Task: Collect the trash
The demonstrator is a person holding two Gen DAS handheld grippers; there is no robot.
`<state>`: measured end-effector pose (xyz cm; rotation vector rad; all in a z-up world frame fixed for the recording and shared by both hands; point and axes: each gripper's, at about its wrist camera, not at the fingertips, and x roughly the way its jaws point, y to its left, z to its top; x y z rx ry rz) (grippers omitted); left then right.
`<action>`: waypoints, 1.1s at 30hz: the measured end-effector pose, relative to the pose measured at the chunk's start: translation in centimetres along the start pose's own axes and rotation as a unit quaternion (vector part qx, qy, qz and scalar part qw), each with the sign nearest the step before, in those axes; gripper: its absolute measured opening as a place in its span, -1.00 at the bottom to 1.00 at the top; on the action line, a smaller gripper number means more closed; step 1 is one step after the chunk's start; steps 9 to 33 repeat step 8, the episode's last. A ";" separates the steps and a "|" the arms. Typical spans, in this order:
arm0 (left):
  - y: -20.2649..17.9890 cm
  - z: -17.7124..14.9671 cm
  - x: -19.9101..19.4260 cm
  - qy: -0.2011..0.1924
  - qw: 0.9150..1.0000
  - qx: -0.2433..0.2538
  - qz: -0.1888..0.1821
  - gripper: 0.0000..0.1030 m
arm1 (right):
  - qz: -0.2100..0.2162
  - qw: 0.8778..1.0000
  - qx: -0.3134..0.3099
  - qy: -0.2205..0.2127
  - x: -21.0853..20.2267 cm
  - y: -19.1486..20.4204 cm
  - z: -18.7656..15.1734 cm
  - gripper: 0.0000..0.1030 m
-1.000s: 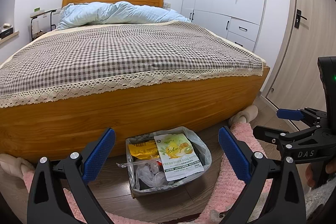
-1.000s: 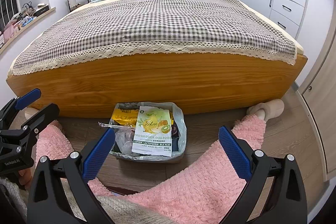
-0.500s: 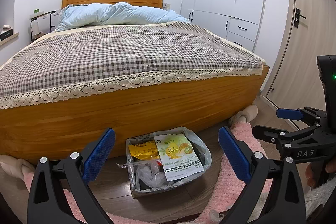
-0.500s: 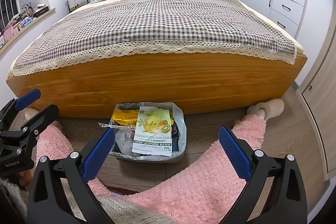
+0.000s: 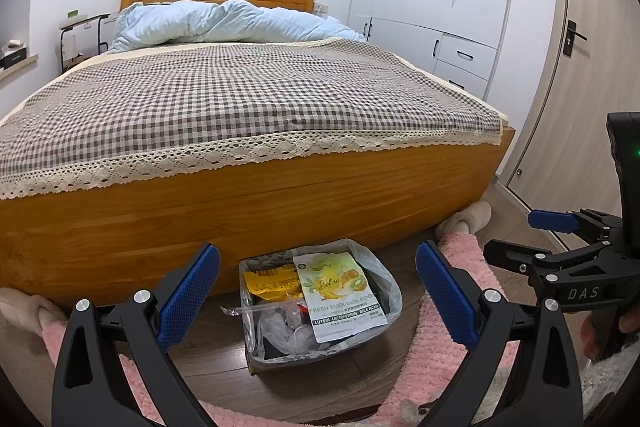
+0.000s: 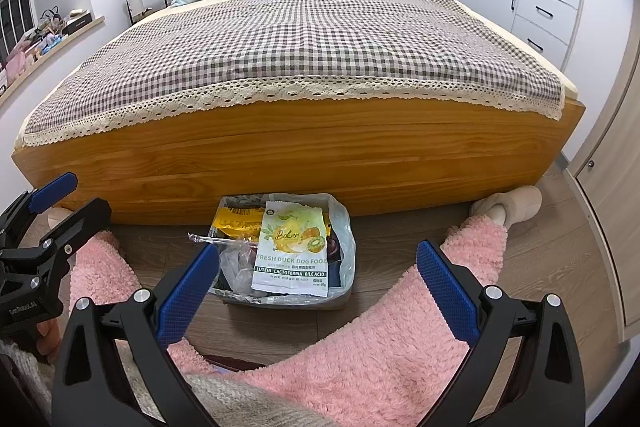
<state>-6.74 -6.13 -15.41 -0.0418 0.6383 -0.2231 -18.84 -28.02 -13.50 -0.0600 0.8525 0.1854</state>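
Bin (image 5: 320, 311) position: lower centre of both views, on the wood floor (image 5: 224, 359) against the foot of the bed (image 5: 248, 203). A plastic liner (image 5: 390, 291) is folded over its rim so the contents can be lifted out together. The bin is full: a dog food pouch (image 5: 340, 291) lies on top, with a yellow wrapper (image 5: 272, 279) and clear plastic (image 5: 280, 327) beside it.

Left tongs (image 5: 316, 301): wide open, holding nothing, framing the bin from above. Right tongs (image 6: 318, 295): also wide open and empty, aimed at the same bin. Both sit clear of the liner, probably in readiness to gather its edges. A pink rug (image 6: 360, 347) lies under the right tongs; a slipper (image 6: 508, 205) rests by the bed corner.
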 end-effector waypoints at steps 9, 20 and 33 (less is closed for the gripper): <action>-0.2 -0.1 0.2 0.005 1.000 0.005 -0.004 0.85 | 0.003 1.000 -0.001 0.005 0.2 -0.2 -0.1 0.85; -0.2 -0.1 0.2 0.005 1.000 0.005 -0.004 0.85 | 0.003 1.000 -0.001 0.005 0.2 -0.2 -0.1 0.85; -0.2 -0.1 0.2 0.005 1.000 0.005 -0.004 0.85 | 0.003 1.000 -0.001 0.005 0.2 -0.2 -0.1 0.85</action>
